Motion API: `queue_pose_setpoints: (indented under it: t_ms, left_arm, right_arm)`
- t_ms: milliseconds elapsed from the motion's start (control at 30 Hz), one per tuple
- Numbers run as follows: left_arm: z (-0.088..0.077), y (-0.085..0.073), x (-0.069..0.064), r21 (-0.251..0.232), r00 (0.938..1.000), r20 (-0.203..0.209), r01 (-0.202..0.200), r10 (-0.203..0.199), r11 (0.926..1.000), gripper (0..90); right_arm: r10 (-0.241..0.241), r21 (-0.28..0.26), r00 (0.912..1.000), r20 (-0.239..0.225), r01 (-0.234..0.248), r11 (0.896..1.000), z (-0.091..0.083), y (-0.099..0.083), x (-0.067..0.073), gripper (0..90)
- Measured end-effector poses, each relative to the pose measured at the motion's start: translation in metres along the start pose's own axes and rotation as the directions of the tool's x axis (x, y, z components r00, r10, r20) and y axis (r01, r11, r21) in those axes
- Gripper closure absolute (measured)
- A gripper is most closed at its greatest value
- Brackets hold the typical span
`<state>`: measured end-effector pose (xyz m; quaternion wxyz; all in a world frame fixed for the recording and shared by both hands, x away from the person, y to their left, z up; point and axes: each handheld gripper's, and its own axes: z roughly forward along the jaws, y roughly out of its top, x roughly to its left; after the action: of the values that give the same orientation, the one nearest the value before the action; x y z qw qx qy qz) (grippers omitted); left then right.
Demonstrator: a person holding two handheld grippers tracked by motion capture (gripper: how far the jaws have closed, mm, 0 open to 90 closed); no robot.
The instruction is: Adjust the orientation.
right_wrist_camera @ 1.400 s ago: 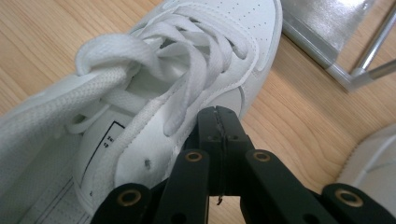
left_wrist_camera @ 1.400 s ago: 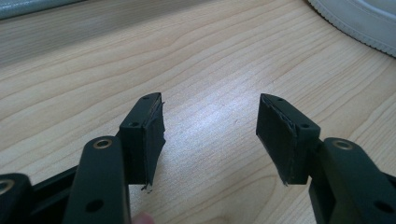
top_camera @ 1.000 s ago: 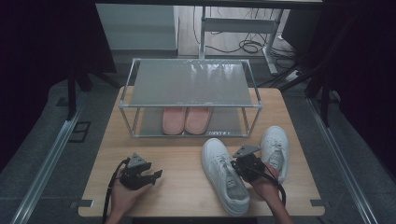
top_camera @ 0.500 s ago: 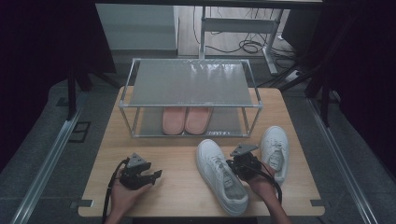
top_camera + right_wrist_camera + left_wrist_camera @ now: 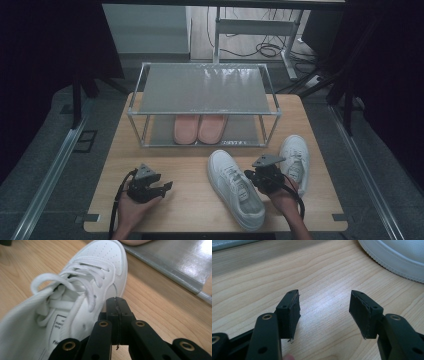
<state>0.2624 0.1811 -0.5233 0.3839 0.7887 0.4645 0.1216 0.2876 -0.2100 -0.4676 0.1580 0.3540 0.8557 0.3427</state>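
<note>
Partly hidden behind the right gripper (image 5: 255, 176) in the high view, the nearer white sneaker (image 5: 235, 187) lies on the wooden table (image 5: 185, 165), toe toward the metal shoe rack (image 5: 202, 95). In the right gripper view we see our jaws clenched tight against each other with nothing between them, pressed just beside the sneaker's (image 5: 75, 297) side wall; its heel is cut off at the frame's lower left, and the printed tongue label is too blurred to read. A second white sneaker (image 5: 295, 159) lies to the right, its near end covered by our right hand (image 5: 282, 197). We count two white sneakers on the table and two pink slippers (image 5: 199, 127) on the rack's lower shelf, their toes hidden under the frosted top shelf. Our left gripper (image 5: 165, 186) rests well apart at the table's left; its jaws stand released and empty over bare wood, with a cropped edge of sneaker sole (image 5: 392, 257) at the upper right of the left gripper view.
</note>
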Motion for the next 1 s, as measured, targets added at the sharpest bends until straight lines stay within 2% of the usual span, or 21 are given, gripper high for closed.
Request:
queue_pose_setpoints:
  t_ms: [200, 367, 667, 867, 1000]
  left_arm:
    - [0.000, 0.000, 0.000, 0.001, 1.0000, 0.000, 0.000, 0.000, 1.0000, 42.2]
    - [-0.001, 0.000, 0.001, -0.002, 1.0000, -0.002, 0.000, 0.000, 1.0000, 42.2]
    - [-0.001, 0.000, 0.000, 0.002, 1.0000, 0.002, 0.004, -0.004, 1.0000, 42.1]
    - [-0.001, 0.000, 0.000, 0.001, 1.0000, 0.003, 0.001, -0.001, 1.0000, 42.0]
    - [-0.002, 0.000, 0.000, -0.002, 1.0000, 0.005, 0.002, -0.002, 1.0000, 42.0]
  right_arm:
    - [0.000, -0.045, 0.9999, 0.011, 0.001, 0.999, -0.017, -0.008, 0.004, 90.0]
    - [0.010, -0.075, 1.0000, 0.001, -0.010, 0.997, -0.030, -0.015, 0.005, 90.0]
    - [0.034, -0.150, 0.9982, -0.048, -0.041, 0.988, -0.053, -0.027, 0.008, 90.0]
    - [0.039, -0.158, 0.9977, -0.056, -0.047, 0.986, -0.058, -0.034, 0.008, 90.0]
    - [0.044, -0.160, 0.9969, -0.066, -0.054, 0.986, -0.061, -0.038, 0.008, 85.8]
